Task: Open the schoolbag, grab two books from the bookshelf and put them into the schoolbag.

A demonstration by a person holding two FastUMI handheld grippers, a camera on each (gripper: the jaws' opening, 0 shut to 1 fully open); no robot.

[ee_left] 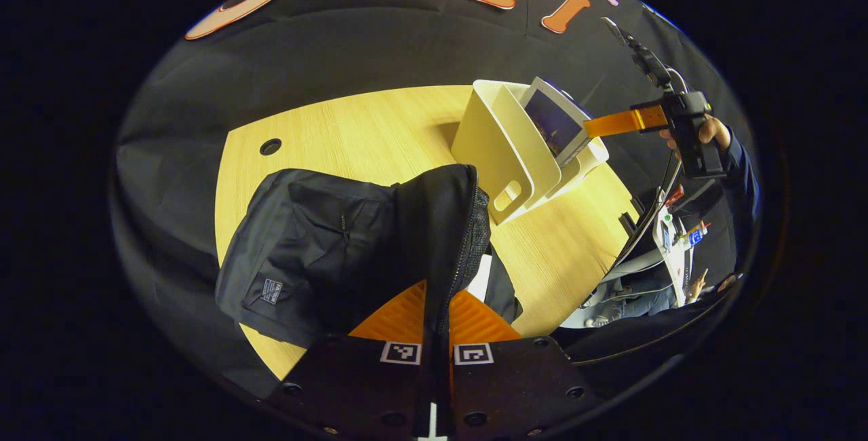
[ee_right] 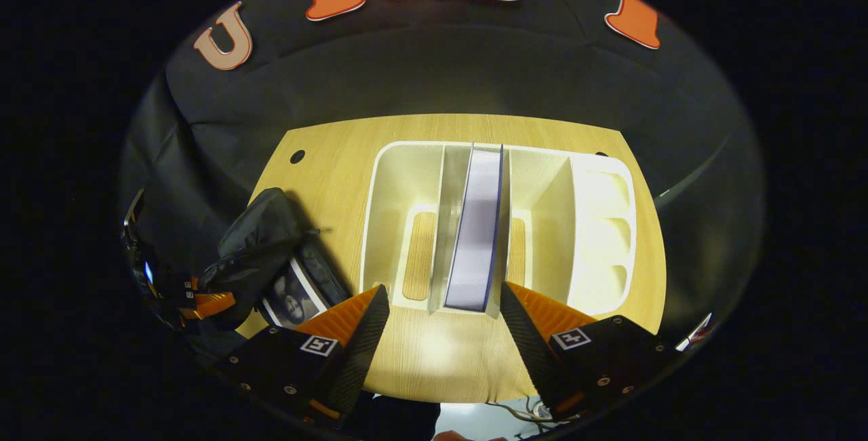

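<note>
— Left tool (ee_left: pixel 437 332)?
— Clamped together on the zippered rim of the black schoolbag (ee_left: pixel 325 251), holding that edge up. Seen again far left in the right gripper view (ee_right: pixel 203 302), gripping the same edge.

— Schoolbag itself?
— Lying on the wooden surface (ee_left: pixel 380 136), left of the bookshelf, mouth pulled open. Already holding one book (ee_right: pixel 293 297), cover visible inside the opening.

— Right tool (ee_right: pixel 444 322)?
— Spread wide apart, nothing between the fingers. Hovering just in front of the white bookshelf (ee_right: pixel 400 176), one finger to each side of the standing book's (ee_right: pixel 478 224) near edge, not touching it.

— That book?
— Upright in the middle slot of the bookshelf, between two dividers, page edges facing the camera. From the left gripper view, leaning in the bookshelf (ee_left: pixel 498 149) with its dark cover (ee_left: pixel 553 122) showing, right tool (ee_left: pixel 614 124) close to its top corner, a hand (ee_left: pixel 708 132) in a dark sleeve behind.

— Bookshelf's place?
— On the surface, right of the schoolbag, apart from it.
</note>
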